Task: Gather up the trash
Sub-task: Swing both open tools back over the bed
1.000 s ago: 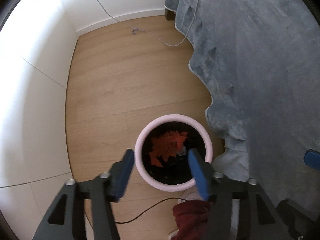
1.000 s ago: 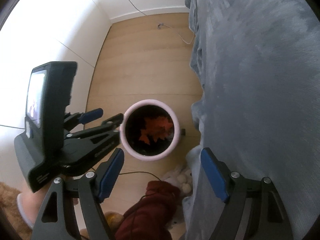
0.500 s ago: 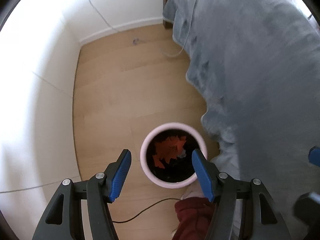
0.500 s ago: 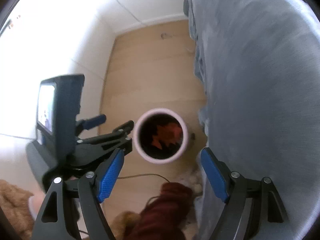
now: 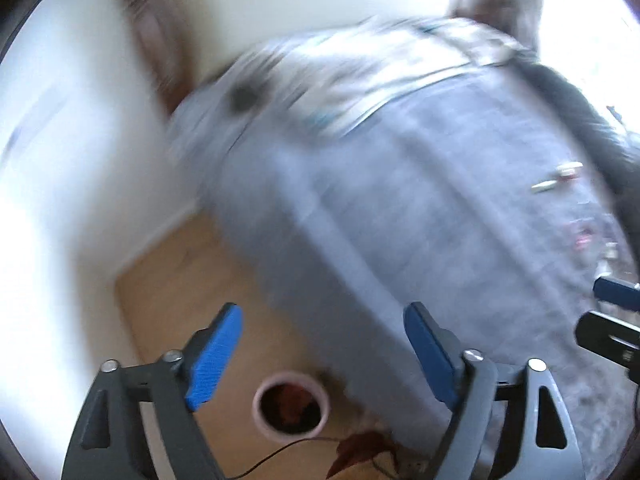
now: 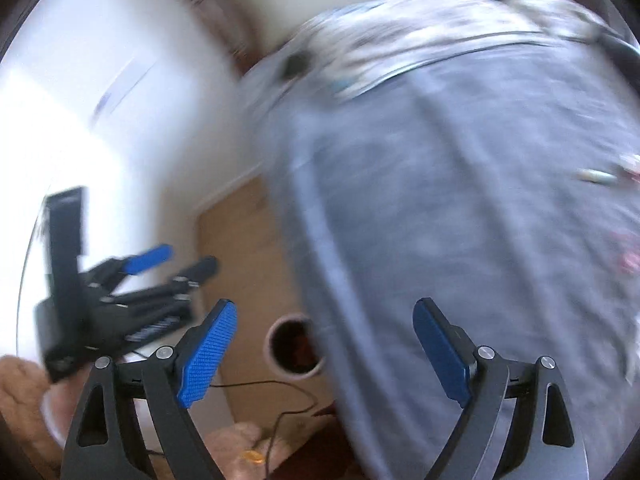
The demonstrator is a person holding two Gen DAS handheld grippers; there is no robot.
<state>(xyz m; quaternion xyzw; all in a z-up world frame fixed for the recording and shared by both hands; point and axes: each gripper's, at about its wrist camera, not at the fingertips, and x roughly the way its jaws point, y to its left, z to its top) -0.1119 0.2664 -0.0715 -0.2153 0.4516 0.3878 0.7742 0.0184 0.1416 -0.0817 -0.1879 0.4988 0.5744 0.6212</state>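
Note:
Both views are blurred by motion. A small pink bin [image 5: 291,408] with orange scraps inside stands on the wooden floor far below; in the right wrist view the pink bin [image 6: 294,350] shows beside the bed's edge. My left gripper [image 5: 322,354] hangs high above it, jaws opening with nothing between them. My right gripper [image 6: 324,352] is also high, jaws opening and empty. Small pale bits of trash [image 5: 556,178] lie on the grey blanket [image 5: 420,200] at the far right; the trash [image 6: 600,176] also shows in the right wrist view.
The bed's grey blanket [image 6: 460,200] fills the right side, with patterned bedding at its head. A white wall [image 5: 80,160] stands on the left. A black cable [image 6: 276,392] and a dark red cloth [image 5: 360,452] lie on the floor near the bin.
Both grippers have risen far above the bin and swung toward the bed, so the bin looks much smaller. Both pairs of jaws stand wider. The bed's top with small litter has come into view.

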